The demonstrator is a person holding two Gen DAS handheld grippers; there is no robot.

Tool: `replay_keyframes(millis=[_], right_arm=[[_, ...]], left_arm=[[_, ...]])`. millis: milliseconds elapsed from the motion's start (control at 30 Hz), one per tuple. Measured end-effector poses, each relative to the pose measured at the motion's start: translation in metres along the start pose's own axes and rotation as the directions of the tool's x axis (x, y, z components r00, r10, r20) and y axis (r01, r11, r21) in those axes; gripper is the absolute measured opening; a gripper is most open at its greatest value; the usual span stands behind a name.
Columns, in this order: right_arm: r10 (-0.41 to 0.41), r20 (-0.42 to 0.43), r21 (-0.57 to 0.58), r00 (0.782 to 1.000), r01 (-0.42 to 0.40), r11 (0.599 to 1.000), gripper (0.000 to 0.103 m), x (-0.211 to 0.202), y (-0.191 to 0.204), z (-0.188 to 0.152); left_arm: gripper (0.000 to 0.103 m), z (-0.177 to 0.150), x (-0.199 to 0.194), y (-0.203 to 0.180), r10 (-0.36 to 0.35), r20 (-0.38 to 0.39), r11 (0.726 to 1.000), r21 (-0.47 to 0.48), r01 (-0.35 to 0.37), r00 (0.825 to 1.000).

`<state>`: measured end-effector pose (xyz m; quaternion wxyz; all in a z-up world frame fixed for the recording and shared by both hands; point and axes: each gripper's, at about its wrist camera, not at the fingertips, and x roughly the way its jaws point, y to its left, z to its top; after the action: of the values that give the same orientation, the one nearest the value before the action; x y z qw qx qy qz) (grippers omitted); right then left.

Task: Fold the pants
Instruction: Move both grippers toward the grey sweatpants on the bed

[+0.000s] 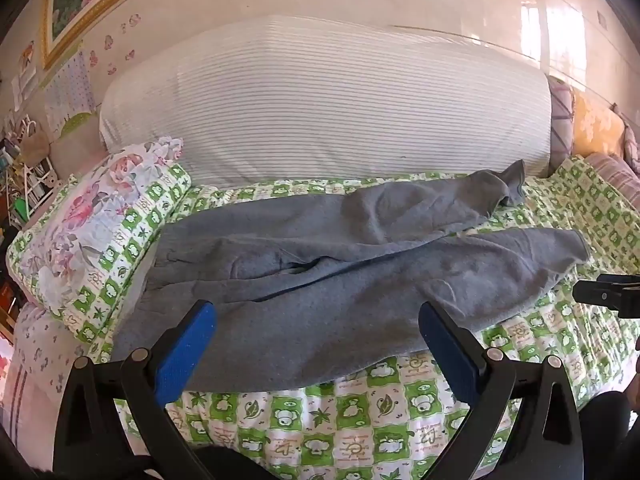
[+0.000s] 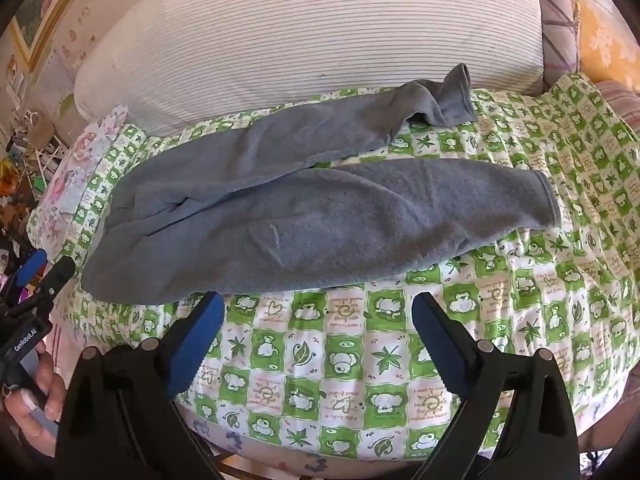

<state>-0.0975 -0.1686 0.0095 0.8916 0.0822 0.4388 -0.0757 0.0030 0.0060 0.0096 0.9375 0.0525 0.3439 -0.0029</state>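
Note:
Grey fleece pants (image 1: 320, 280) (image 2: 304, 216) lie spread across a green-and-white checked quilt (image 1: 360, 412) (image 2: 360, 364), waistband to the left, both legs running right. The far leg's cuff is crumpled and turned up near the striped bolster. My left gripper (image 1: 318, 314) hangs open above the near edge of the pants, touching nothing; its blue pads (image 1: 184, 352) stand wide apart. My right gripper (image 2: 318, 306) is open too, over bare quilt just in front of the near leg. The left gripper (image 2: 36, 276) shows at the left edge of the right wrist view, held by a hand (image 2: 28, 404).
A big white striped bolster (image 1: 320, 108) (image 2: 304, 32) lies behind the pants. A floral pillow (image 1: 96, 216) sits at the left, with cluttered shelves (image 1: 20, 176) beyond it. Orange and plaid cushions (image 1: 596, 128) lie at the far right. The right gripper's tip (image 1: 608, 294) pokes in from the right.

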Motion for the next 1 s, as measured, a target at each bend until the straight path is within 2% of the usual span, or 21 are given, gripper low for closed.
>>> replay_keyframes(millis=[167, 333, 633, 900, 1000], right_arm=[[-0.005, 0.006, 0.038, 1.000, 0.004, 0.999, 0.095, 0.003, -0.019, 0.001], [-0.032, 0.020, 0.084, 0.999, 0.030, 0.996, 0.095, -0.002, -0.032, -0.007], [-0.057, 0.058, 0.190, 0.997, 0.045, 0.981, 0.095, -0.004, -0.080, -0.013], [-0.097, 0.022, 0.219, 0.995, 0.090, 0.972, 0.095, 0.000, -0.093, -0.015], [-0.086, 0.012, 0.236, 0.996, 0.081, 0.968, 0.095, 0.004, -0.097, -0.015]], left_arm=[[0.102, -0.001, 0.004, -0.008, -0.024, -0.009, 1.000, 0.018, 0.024, 1.000], [0.102, -0.003, 0.010, -0.018, -0.092, -0.032, 0.995, 0.028, 0.093, 0.995], [0.102, -0.009, 0.022, -0.047, -0.205, -0.081, 0.974, 0.082, 0.212, 0.975], [0.102, -0.012, 0.037, -0.071, -0.252, -0.129, 0.954, 0.131, 0.268, 0.959], [0.102, -0.012, 0.042, -0.079, -0.270, -0.141, 0.945, 0.149, 0.290, 0.952]])
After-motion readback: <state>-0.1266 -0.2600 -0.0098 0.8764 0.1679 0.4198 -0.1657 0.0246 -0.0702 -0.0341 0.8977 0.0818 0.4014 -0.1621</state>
